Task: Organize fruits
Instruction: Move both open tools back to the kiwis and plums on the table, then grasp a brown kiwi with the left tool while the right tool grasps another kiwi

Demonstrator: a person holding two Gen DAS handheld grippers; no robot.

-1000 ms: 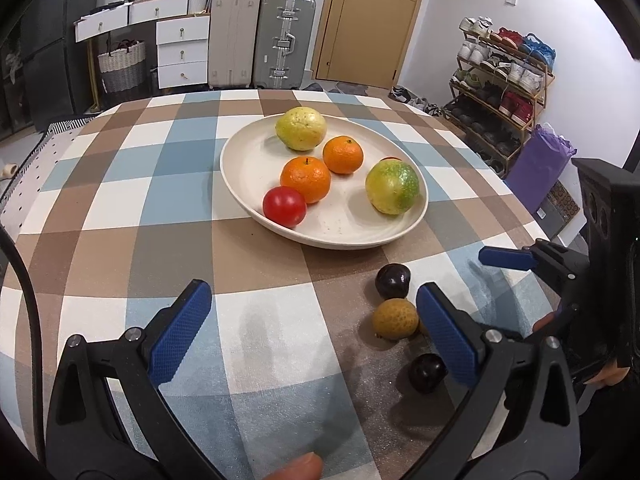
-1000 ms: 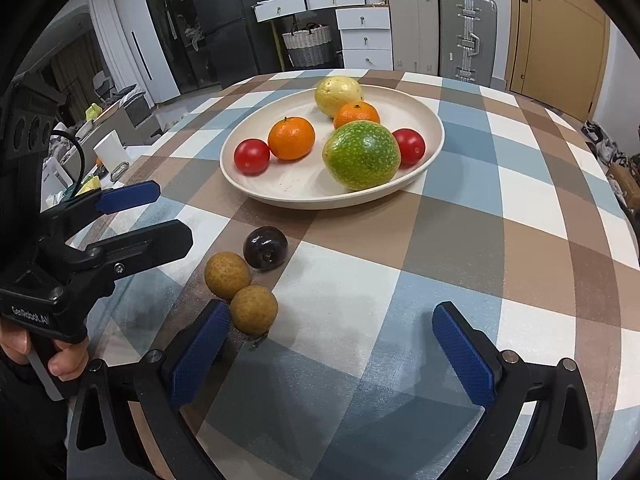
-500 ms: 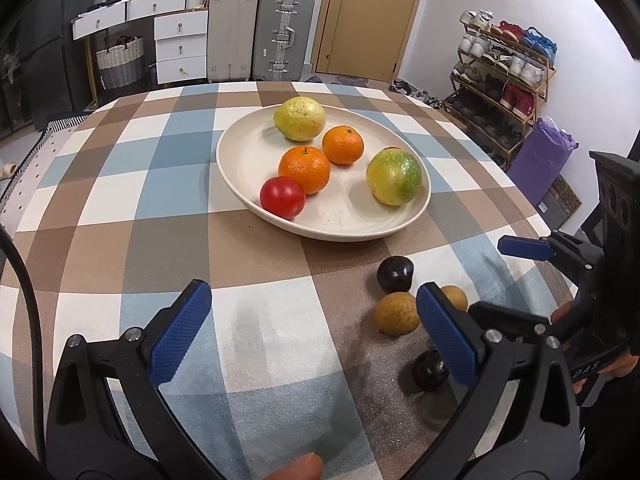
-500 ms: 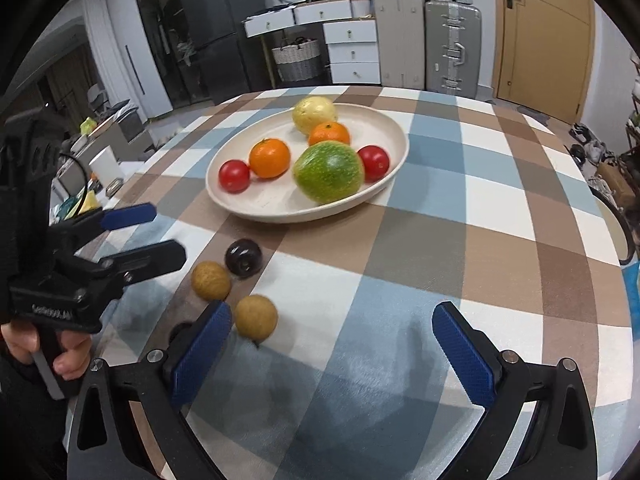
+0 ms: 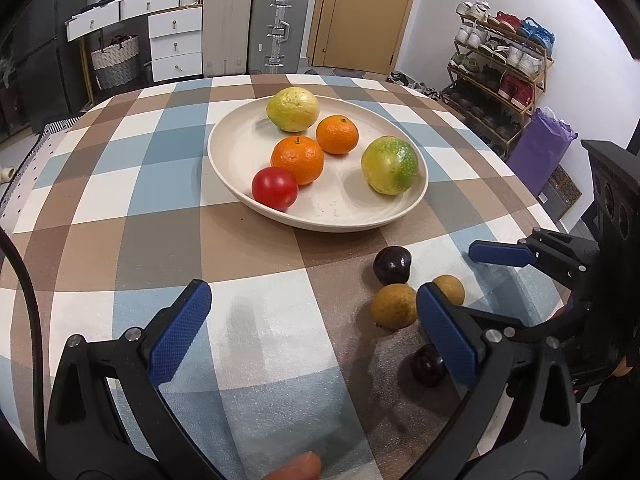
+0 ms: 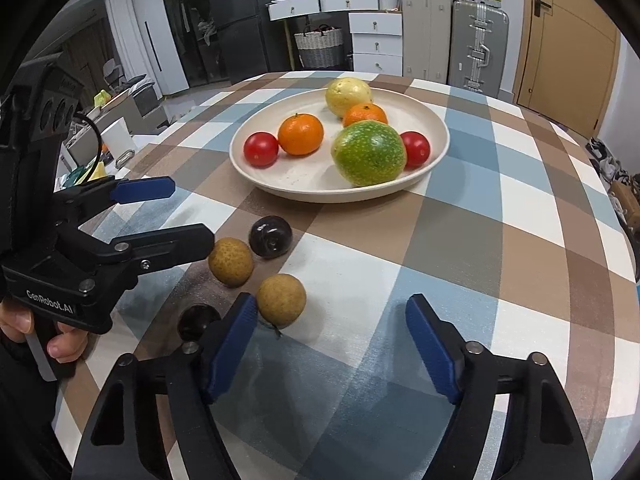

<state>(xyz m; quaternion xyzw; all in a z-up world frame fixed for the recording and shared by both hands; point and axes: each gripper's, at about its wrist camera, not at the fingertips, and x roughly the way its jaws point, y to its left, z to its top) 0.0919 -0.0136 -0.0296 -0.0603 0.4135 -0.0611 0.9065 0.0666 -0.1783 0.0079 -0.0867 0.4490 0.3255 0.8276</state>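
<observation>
Plainly legible on the left claw's [image 6: 168, 216] black body is "GenRobot.AI" in pale letters; the rest of the writing around the room is too small to read. Both claws stand spread and hold nothing: the left claw hovers beside the loose fruit, and the right claw [image 6: 332, 344] hangs above the checked cloth near the desk's [image 6: 520, 240] front edge. A cream plate [image 5: 236, 148] toward the middle of the desk carries a yellow fruit [image 5: 293, 109], two oranges [image 5: 298, 159], a green fruit [image 5: 390, 165] and two tomatoes [image 6: 261, 149]. Between the plate and the front edge lie two brown longans [image 6: 281, 299] and two dark plums [image 6: 270, 236], close together. Behind the desk stand white drawers [image 5: 174, 46], two suitcases [image 5: 280, 28], a wooden door [image 5: 360, 12] and a shoe rack [image 5: 500, 68].
</observation>
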